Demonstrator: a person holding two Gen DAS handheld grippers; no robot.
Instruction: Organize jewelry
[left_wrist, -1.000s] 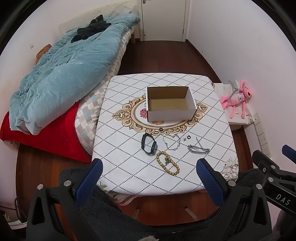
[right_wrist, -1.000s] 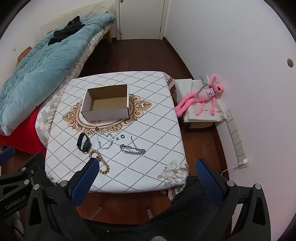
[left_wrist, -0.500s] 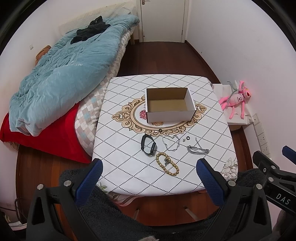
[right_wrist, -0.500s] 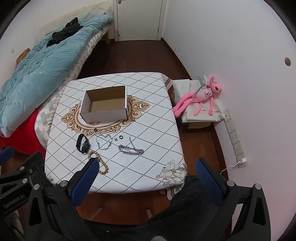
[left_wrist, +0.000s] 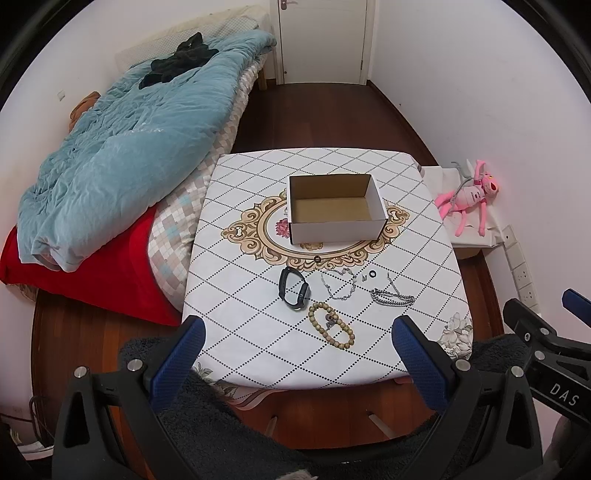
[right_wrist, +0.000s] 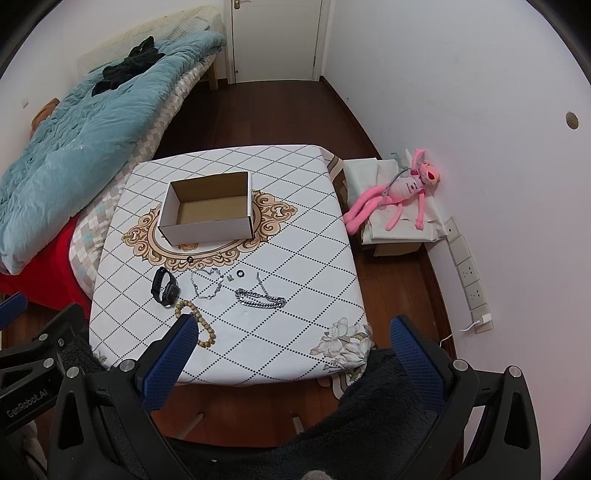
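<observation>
Jewelry lies spread on the counter (left_wrist: 236, 295) in the left wrist view, all of it on the near side of the open cardboard box (left_wrist: 336, 208), which sits on the gold oval pattern. Nearest the box is a small dark ring (left_wrist: 317, 259). Further toward the camera from the box lie a black watch (left_wrist: 293, 287), a thin silver chain (left_wrist: 340, 284), a second small ring (left_wrist: 372, 274) and a heavy silver chain (left_wrist: 391, 297). A bead bracelet (left_wrist: 331, 325) lies farthest from the box. The left gripper (left_wrist: 295, 354) hangs above the near counter edge, its blue fingers (left_wrist: 177, 358) spread wide and holding nothing.

From the right wrist view, the box (right_wrist: 208, 210) is empty, and the watch (right_wrist: 165, 287), thin silver chain (right_wrist: 208, 284), heavy silver chain (right_wrist: 260, 300) and bead bracelet (right_wrist: 195, 321) lie in a loose row on the near side of it. The right gripper (right_wrist: 291, 350) is also wide open and empty, one finger covering part of the bracelet. A pink plush toy (right_wrist: 395, 192) rests on a low white stand to the right of the box, off the counter.
</observation>
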